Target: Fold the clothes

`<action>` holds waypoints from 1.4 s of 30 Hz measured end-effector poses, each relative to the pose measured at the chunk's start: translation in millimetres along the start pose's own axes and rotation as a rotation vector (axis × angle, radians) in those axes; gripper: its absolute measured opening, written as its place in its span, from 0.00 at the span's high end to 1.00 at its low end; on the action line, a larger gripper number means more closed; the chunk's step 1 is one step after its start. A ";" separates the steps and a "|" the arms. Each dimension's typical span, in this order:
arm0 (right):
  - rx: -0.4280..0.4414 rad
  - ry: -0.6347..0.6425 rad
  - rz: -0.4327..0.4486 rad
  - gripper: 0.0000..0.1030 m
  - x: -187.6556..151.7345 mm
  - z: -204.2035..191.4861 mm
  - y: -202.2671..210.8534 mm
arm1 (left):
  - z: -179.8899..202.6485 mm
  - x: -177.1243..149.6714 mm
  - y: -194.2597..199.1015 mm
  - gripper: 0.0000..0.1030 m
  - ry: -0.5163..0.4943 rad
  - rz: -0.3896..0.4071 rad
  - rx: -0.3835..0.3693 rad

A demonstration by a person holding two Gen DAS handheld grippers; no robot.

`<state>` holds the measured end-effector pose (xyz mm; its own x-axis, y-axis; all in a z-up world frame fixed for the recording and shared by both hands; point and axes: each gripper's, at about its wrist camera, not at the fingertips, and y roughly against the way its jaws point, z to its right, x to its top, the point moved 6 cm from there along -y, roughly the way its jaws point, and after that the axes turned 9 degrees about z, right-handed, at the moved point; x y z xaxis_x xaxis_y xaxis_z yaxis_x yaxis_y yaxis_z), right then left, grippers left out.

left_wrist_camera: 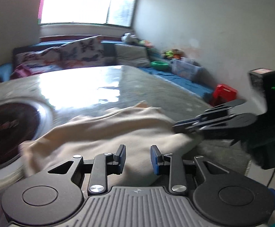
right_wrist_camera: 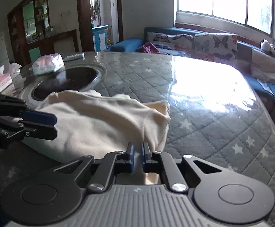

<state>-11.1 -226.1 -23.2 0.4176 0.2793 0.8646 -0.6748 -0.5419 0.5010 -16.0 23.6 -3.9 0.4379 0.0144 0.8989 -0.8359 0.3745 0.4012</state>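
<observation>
The right gripper (right_wrist_camera: pixel 137 152) is clamped down on the near edge of the cream garment (right_wrist_camera: pixel 99 121), cloth pinched between its blue pads. The left gripper (left_wrist_camera: pixel 138 159) sits partly open just over the same garment, nothing squeezed in it. The garment's bunched up on the quilted grey table (right_wrist_camera: pixel 203 113), right next to a round black cooktop (right_wrist_camera: pixel 65 81), tissue packs (right_wrist_camera: pixel 48 64) behind that.

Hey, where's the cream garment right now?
The cream garment lies bunched on the quilted table, right beside the round black hob, between both grippers.
</observation>
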 end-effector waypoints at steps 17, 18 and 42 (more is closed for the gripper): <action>0.097 0.066 -0.085 0.92 -7.8 -35.6 13.6 | -44.6 -21.8 45.9 0.68 0.077 -0.045 0.047; 0.106 0.068 -0.094 0.92 -5.9 -37.7 14.8 | -46.0 -19.0 47.3 0.68 0.083 -0.045 0.044; 0.136 0.071 -0.072 0.91 57.0 -54.2 -85.1 | -89.2 -1.0 23.7 0.69 0.107 -0.049 0.183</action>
<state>37.2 -121.1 -14.5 0.4147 0.3746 0.8293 -0.5543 -0.6189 0.5566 -6.7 115.1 -11.0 0.5040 0.1022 0.8576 -0.8547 0.2024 0.4781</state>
